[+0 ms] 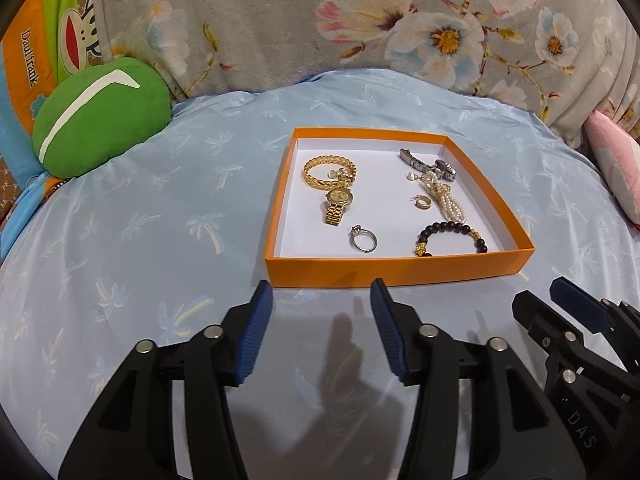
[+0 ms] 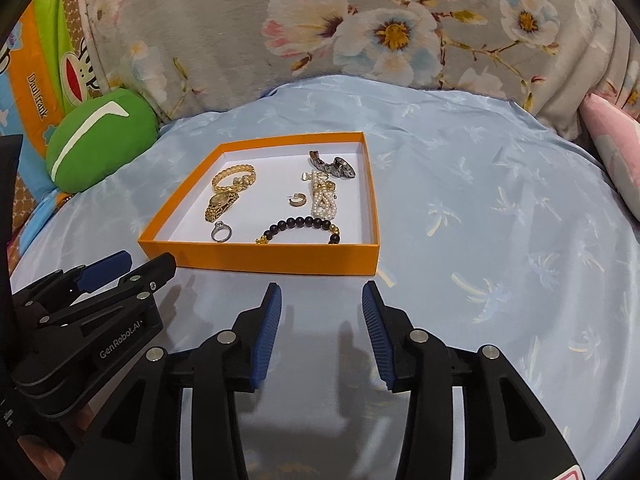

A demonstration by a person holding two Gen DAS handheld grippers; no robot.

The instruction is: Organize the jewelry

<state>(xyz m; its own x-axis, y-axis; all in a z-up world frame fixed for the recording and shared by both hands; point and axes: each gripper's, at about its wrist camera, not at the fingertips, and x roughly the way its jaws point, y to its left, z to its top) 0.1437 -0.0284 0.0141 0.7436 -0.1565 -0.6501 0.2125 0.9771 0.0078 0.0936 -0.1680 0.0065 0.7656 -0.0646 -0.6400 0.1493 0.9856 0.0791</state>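
While both of my grippers hover over the bed, neither has hold of anything. My left gripper stands partly open, its blue pads apart with only the pale blue sheet showing between them, just short of the near wall of the orange box. My right gripper is likewise partly open and empty, its jaws parted over bare sheet, with the box ahead and a little to its left. The two grippers sit side by side, close together, each one showing at the edge of the other's view.

All the jewelry lies inside the box, on its white floor. At the far left is a gold bracelet, with a gold watch just in front of it, touching or nearly so. A silver ring sits nearer me, apart from the watch. At the far right lies a silver watch, and just in front of it a pearl piece in a bunch. A small gold earring rests beside the pearls on their left. A dark bead bracelet with gold beads lies by the near wall, on the right.

A green cushion rests at the sheet's far left, against floral bedding.
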